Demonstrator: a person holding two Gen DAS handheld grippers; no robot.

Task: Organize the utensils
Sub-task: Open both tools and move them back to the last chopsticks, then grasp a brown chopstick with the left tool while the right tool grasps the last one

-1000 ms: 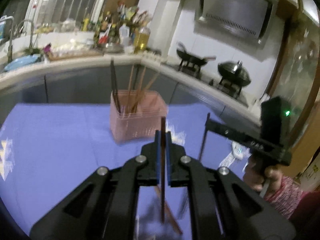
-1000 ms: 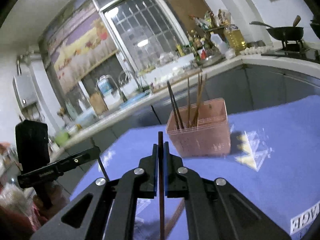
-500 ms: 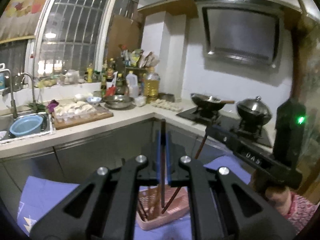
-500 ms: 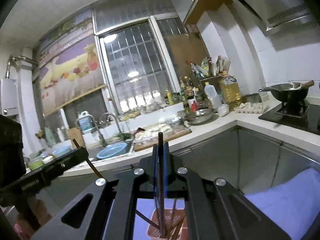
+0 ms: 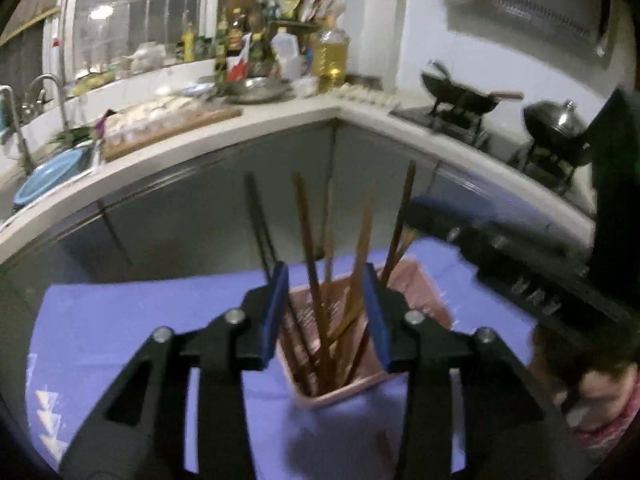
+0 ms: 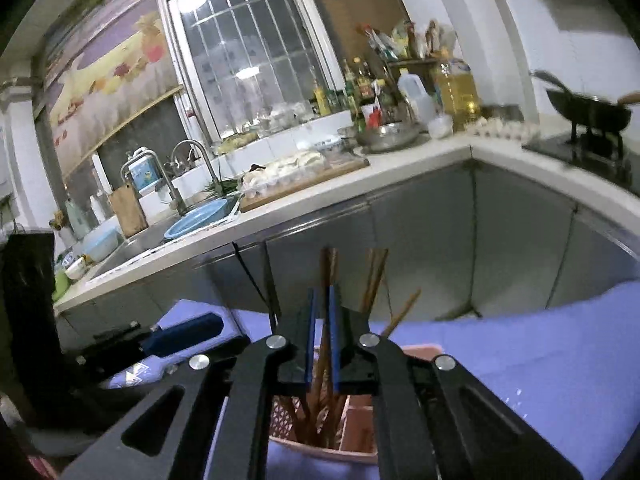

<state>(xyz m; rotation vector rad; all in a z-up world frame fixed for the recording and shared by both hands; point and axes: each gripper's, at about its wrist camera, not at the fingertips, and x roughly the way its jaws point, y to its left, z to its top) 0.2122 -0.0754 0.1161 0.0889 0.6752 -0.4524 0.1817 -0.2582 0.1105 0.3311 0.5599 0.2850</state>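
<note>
A pink slotted utensil basket [image 5: 416,304] stands on the purple tablecloth [image 5: 120,320] and holds several wooden and dark chopsticks [image 5: 316,280] upright. My left gripper [image 5: 326,312] is open and empty just above the basket, its blue pads either side of the chopsticks. My right gripper [image 6: 322,336] hovers over the same basket [image 6: 360,412]; its jaws are narrowly parted around a brown chopstick [image 6: 327,280] that stands down into the basket. The right gripper's body [image 5: 540,288] shows at the right of the left wrist view.
A grey cabinet front and white L-shaped counter [image 5: 280,120] run behind the table, with a sink [image 6: 192,224], a cutting board, bottles and woks [image 5: 464,96] on a stove. The person's hand [image 5: 592,396] is at the lower right.
Both grippers tilted down over the basket. My left gripper opened and its chopstick now stands in the basket. My right gripper's jaws have parted slightly around its chopstick.
</note>
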